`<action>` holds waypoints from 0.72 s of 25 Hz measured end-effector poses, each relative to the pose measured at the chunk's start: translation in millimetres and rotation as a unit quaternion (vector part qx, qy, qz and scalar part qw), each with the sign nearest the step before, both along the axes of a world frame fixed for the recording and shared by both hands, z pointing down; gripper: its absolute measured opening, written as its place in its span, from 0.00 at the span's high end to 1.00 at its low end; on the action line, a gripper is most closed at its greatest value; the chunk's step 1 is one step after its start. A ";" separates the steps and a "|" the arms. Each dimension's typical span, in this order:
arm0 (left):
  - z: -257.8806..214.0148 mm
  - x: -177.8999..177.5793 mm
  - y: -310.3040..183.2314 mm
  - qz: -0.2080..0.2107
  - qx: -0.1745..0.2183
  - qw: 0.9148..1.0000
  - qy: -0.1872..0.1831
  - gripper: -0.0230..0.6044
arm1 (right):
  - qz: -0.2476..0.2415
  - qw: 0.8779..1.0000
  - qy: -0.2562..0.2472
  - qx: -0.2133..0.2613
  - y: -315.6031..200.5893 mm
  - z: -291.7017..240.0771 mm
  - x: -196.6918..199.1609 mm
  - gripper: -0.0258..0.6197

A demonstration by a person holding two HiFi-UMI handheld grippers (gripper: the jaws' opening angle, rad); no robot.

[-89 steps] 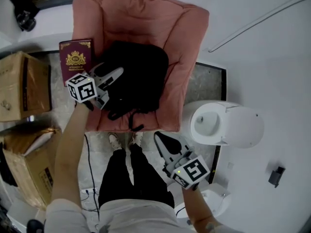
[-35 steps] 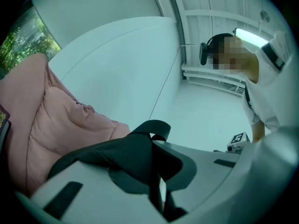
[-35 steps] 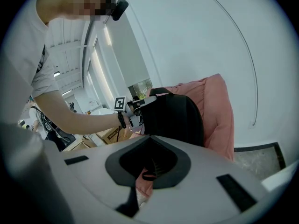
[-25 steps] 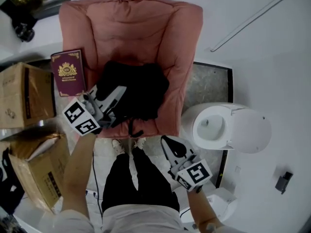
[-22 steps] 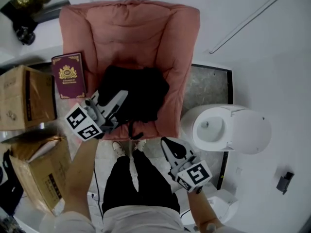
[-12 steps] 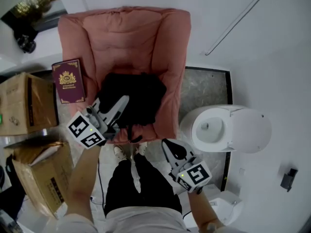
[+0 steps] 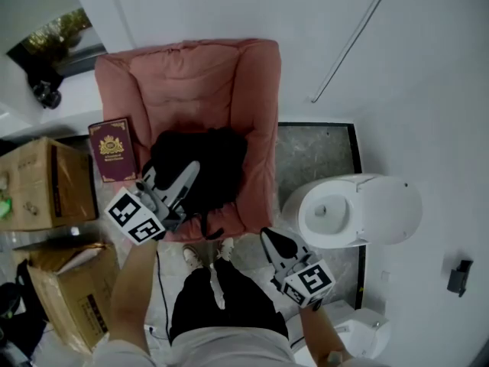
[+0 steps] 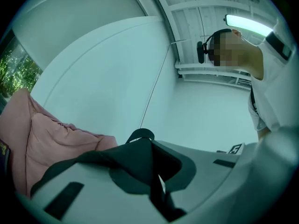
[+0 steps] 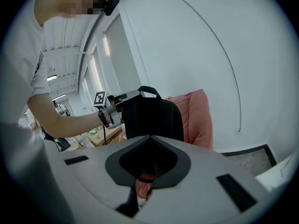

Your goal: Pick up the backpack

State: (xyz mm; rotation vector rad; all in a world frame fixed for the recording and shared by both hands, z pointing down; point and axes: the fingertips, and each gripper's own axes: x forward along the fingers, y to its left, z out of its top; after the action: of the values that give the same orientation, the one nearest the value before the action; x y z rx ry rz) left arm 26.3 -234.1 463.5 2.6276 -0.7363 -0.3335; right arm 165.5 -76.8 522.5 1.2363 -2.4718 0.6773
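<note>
At centre left of the head view, the left gripper (image 7: 191, 168) is clenched on the top loop (image 8: 140, 135) of the black backpack (image 7: 208, 165). The backpack is over the front of the pink armchair's (image 7: 183, 90) seat. The right gripper (image 7: 273, 237), at lower centre, has its jaws pressed together with nothing between them. At the left edge is a cardboard box (image 7: 34, 186). Below it a second box (image 7: 65, 289) has its flaps open, and its contents cannot be made out. At right, the white toilet's (image 7: 382, 205) bowl is uncovered. A maroon book (image 7: 112, 148) is beside the armchair.
</note>
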 end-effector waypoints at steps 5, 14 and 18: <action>-28.7 -14.3 -1.0 -0.015 -0.002 1.000 0.006 0.92 | 0.000 1.000 -0.003 0.011 1.0 -18.6 -0.2 0.93; -93.5 -28.4 5.9 -0.011 0.018 1.000 0.008 0.92 | -0.003 0.998 -0.002 0.059 -9.8 -72.9 -5.7 0.93; -126.0 -32.0 11.2 -0.010 0.026 1.000 0.008 0.92 | 0.015 0.997 -0.023 0.076 -15.5 -97.3 1.0 0.93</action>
State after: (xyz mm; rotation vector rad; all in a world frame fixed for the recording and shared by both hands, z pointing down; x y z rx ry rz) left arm -5.7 -222.9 337.6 2.6641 -0.7600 -0.3835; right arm 166.4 -92.4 425.2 1.3298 -2.5892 0.5391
